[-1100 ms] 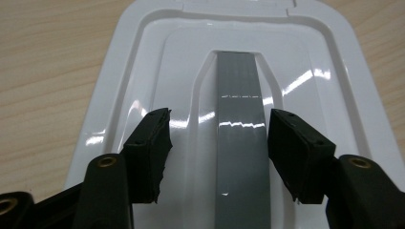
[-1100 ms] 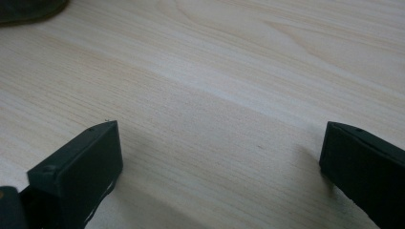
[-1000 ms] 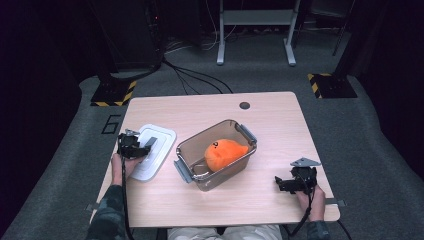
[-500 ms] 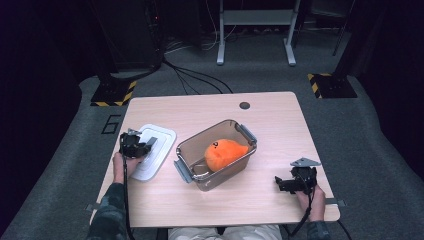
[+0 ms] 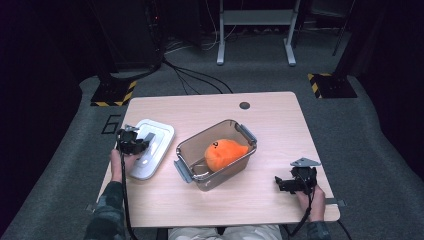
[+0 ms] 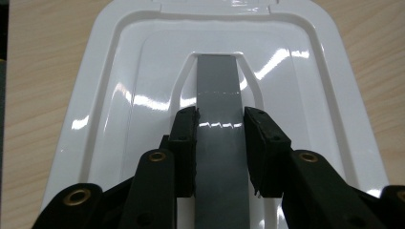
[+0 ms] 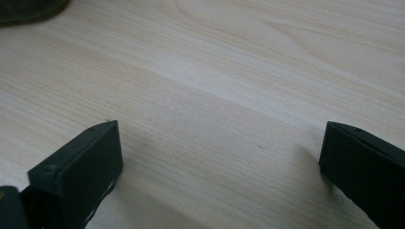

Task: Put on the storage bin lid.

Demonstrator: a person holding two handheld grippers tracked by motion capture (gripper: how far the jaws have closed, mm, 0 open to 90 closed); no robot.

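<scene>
Having just closed, left gripper (image 6: pixel 220 143) now clamped on grey handle strip (image 6: pixel 219 124) of white lid (image 5: pixel 150 147); right gripper (image 7: pixel 219 157) unmoved, jaws wide apart over bare table (image 5: pixel 270 112). Lying flat at table's left edge beside clear container (image 5: pixel 216 156), long axis angled away toward far right. Glossy, rounded-rectangular, stepped rim.

Lids: one white lid (image 5: pixel 150 148) with one grey handle strip (image 6: pixel 220 124)
Containers: one clear container (image 5: pixel 216 154)
Toys: one orange plush toy (image 5: pixel 224 153)
Tools: two, left tool (image 5: pixel 135 145), right tool (image 5: pixel 292 184)
Surfaces: one wooden surface (image 5: pixel 270 120)
</scene>
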